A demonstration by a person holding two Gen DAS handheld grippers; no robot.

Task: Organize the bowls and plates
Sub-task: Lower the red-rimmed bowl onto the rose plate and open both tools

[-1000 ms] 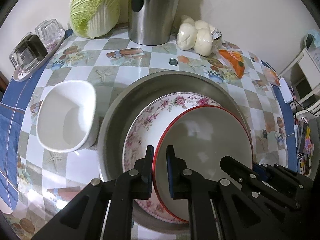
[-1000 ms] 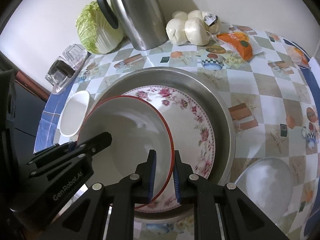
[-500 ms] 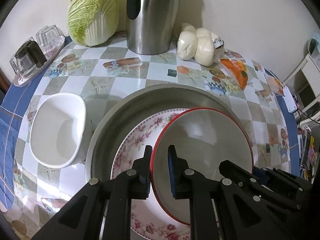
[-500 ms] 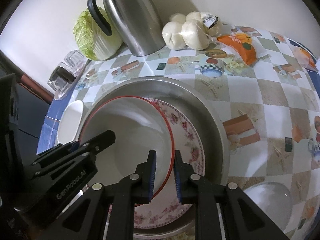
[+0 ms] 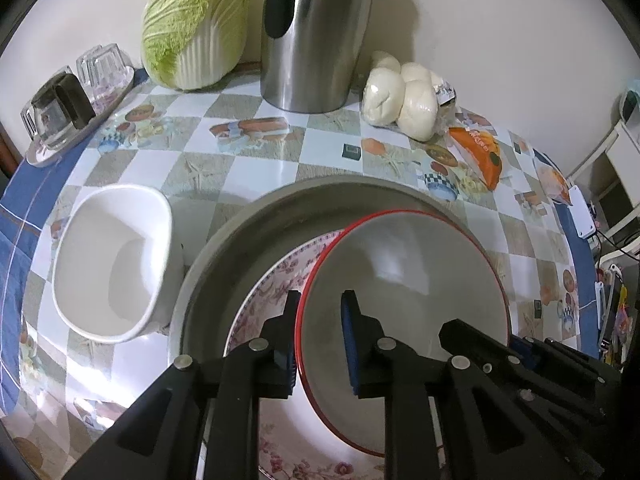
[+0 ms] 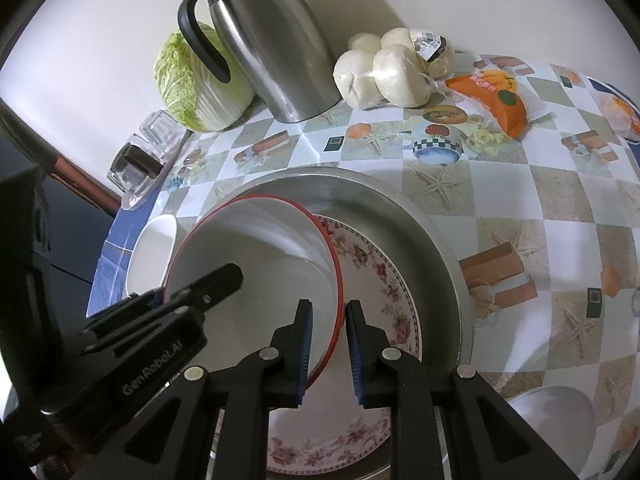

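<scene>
where checkered tablecloth [image 5: 248, 168] meets white wall [image 5: 500, 20], both grippers straddle the bowl [image 5: 400, 272], jaws parted.

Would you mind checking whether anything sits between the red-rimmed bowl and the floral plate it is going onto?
Nothing visible does. The red-rimmed bowl sits tilted directly over the floral plate inside the metal basin, with the left claw and right claw straddling its rim on opposite sides.

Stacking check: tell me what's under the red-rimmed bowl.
The floral plate lies under the red-rimmed bowl, inside the steel basin. The plate's center is covered.
</scene>
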